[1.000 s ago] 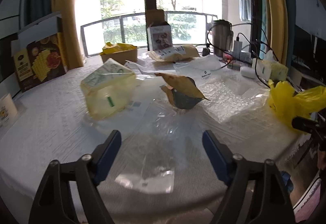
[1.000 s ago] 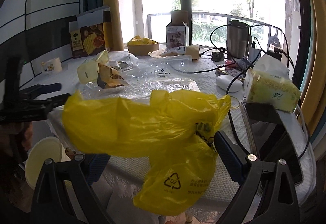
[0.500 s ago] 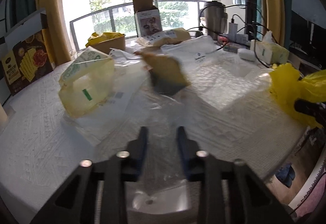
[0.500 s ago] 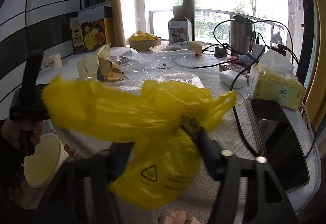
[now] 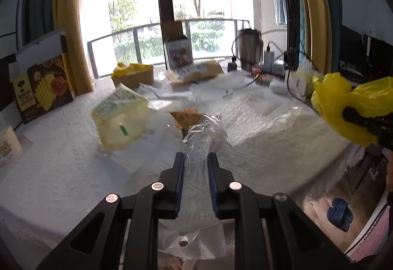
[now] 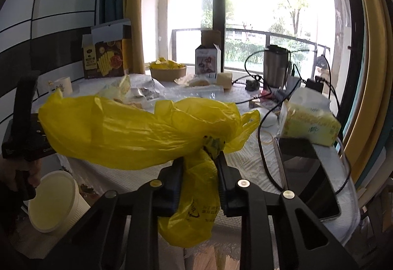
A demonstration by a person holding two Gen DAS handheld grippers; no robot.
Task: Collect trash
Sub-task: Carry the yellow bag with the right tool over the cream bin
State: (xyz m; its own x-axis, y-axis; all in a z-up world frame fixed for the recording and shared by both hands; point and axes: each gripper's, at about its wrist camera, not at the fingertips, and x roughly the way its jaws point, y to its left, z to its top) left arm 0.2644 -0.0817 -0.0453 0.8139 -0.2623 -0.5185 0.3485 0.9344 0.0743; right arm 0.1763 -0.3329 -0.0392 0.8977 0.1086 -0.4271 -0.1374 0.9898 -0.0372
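Observation:
A crumpled clear plastic bag (image 5: 199, 137) stands bunched between the blue pads of my left gripper (image 5: 195, 159), whose jaws are closing on it above the white tablecloth (image 5: 61, 171). My right gripper (image 6: 200, 161) has its jaws closing on the neck of a yellow trash bag (image 6: 127, 132), which billows out to the left and hangs below the fingers. In the left wrist view that yellow bag (image 5: 343, 95) and the right gripper (image 5: 361, 120) sit at the right edge. A hand holds the left gripper's body (image 6: 22, 122) at the far left of the right wrist view.
On the table lie a pale yellow bag with a green label (image 5: 120, 120), a brown snack wrapper (image 5: 186, 116), bubble wrap (image 5: 253, 115), a cracker box (image 5: 41, 90), a steel tumbler (image 6: 275, 66) with cables, and a tissue pack (image 6: 309, 122). A white tub (image 6: 52, 198) stands below the table edge.
Both grippers went from wide open to nearly shut. The left one pinched the clear plastic bag and raised it; the right one closed on the yellow bag's neck.

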